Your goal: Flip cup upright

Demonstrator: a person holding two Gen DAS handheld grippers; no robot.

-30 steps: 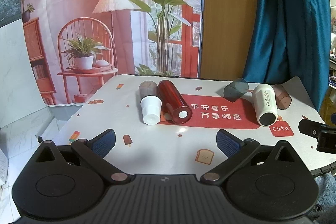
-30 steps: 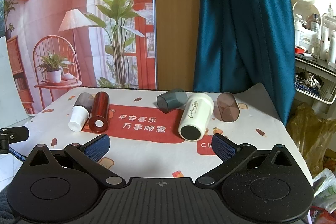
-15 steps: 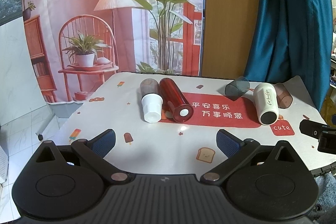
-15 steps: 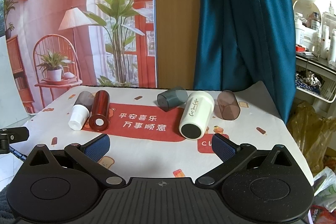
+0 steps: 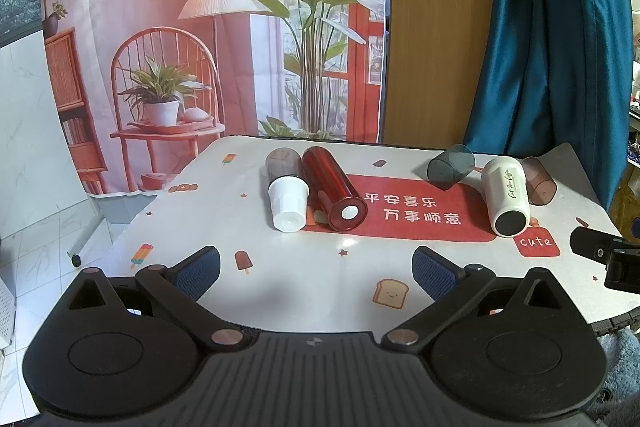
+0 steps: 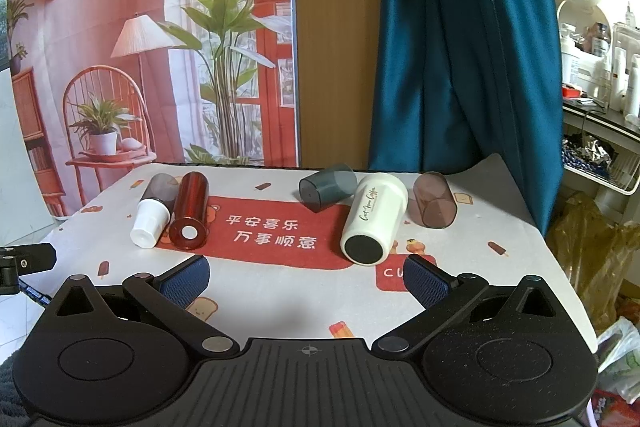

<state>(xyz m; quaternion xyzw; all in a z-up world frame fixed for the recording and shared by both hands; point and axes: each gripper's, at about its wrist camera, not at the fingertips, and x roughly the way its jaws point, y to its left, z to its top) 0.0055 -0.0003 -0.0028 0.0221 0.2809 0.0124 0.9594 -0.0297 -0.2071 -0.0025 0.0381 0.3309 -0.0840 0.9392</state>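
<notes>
Several cups lie on their sides on the table. At left a small white cup (image 5: pixel 289 201) is nested in a smoky cup (image 5: pixel 282 161), beside a red cup (image 5: pixel 333 193). At right lie a grey-blue cup (image 5: pixel 450 167), a white coffee cup (image 5: pixel 506 195) and a brown cup (image 5: pixel 539 180). They also show in the right wrist view: white coffee cup (image 6: pixel 373 222), red cup (image 6: pixel 190 215), grey-blue cup (image 6: pixel 328 186), brown cup (image 6: pixel 434 199). My left gripper (image 5: pixel 316 273) and right gripper (image 6: pixel 306 279) are open and empty, short of the cups.
The table (image 5: pixel 304 275) has a printed cloth with a red panel. A teal curtain (image 6: pixel 460 47) hangs behind at right. A shelf with bottles (image 6: pixel 600 75) and a plastic bag (image 6: pixel 592 247) stand right of the table. The right gripper's edge (image 5: pixel 604 255) shows at the left view's right side.
The left gripper has drawn back and up slightly, so the cups sit a little farther away. The right gripper has barely moved. No cup has moved.
</notes>
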